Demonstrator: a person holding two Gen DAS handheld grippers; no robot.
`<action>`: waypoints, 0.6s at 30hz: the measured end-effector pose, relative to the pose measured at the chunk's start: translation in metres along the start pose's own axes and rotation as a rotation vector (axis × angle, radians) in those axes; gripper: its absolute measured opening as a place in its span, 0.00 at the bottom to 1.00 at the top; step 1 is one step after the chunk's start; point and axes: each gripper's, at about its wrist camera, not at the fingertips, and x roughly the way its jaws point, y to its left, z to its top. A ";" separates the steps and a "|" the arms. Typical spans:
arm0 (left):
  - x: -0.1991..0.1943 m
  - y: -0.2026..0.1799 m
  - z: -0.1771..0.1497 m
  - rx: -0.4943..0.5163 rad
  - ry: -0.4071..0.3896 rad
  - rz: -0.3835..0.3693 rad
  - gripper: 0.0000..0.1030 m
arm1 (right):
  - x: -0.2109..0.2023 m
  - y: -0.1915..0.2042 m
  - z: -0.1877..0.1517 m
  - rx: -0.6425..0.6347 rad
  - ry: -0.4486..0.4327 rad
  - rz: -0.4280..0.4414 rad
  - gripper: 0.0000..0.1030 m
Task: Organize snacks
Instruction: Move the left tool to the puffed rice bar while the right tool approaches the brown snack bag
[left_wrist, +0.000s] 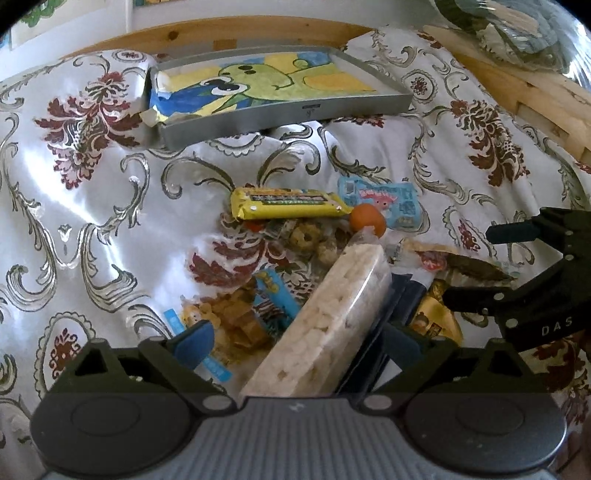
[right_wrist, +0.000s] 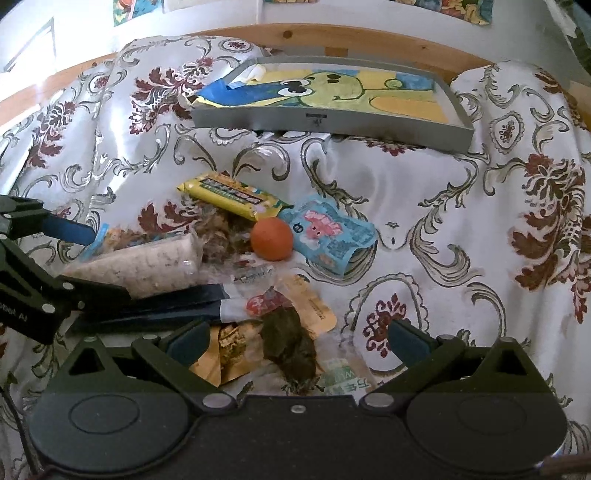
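A heap of snacks lies on the flowered cloth (left_wrist: 92, 221). My left gripper (left_wrist: 297, 343) stands open, with a clear pack of puffed rice (left_wrist: 332, 314) lying between its fingers and no pad pressing on it. In the right wrist view the left gripper (right_wrist: 92, 262) straddles the same rice pack (right_wrist: 147, 266). My right gripper (right_wrist: 297, 339) is open over a dark brown snack (right_wrist: 291, 343) and an orange pouch (right_wrist: 314, 306); the right gripper (left_wrist: 480, 266) also shows at the right edge of the left wrist view. A grey tray (left_wrist: 288, 114) lined with a frog drawing sits behind the heap.
A yellow bar (right_wrist: 232, 197), an orange ball (right_wrist: 272, 239), a light blue pouch (right_wrist: 328, 236) and a dark blue pack (right_wrist: 166, 299) lie in the heap. A wooden frame (left_wrist: 221, 33) runs behind the tray. Bare cloth spreads left and right.
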 end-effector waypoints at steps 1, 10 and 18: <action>0.000 0.000 0.000 -0.002 0.003 -0.001 0.93 | 0.001 0.001 0.000 -0.002 0.000 -0.002 0.98; -0.002 0.004 0.000 -0.031 0.021 -0.061 0.77 | 0.004 0.002 -0.003 -0.013 0.004 0.019 0.87; -0.002 0.001 -0.001 -0.032 0.043 -0.105 0.60 | 0.005 0.001 -0.007 -0.003 0.008 0.038 0.81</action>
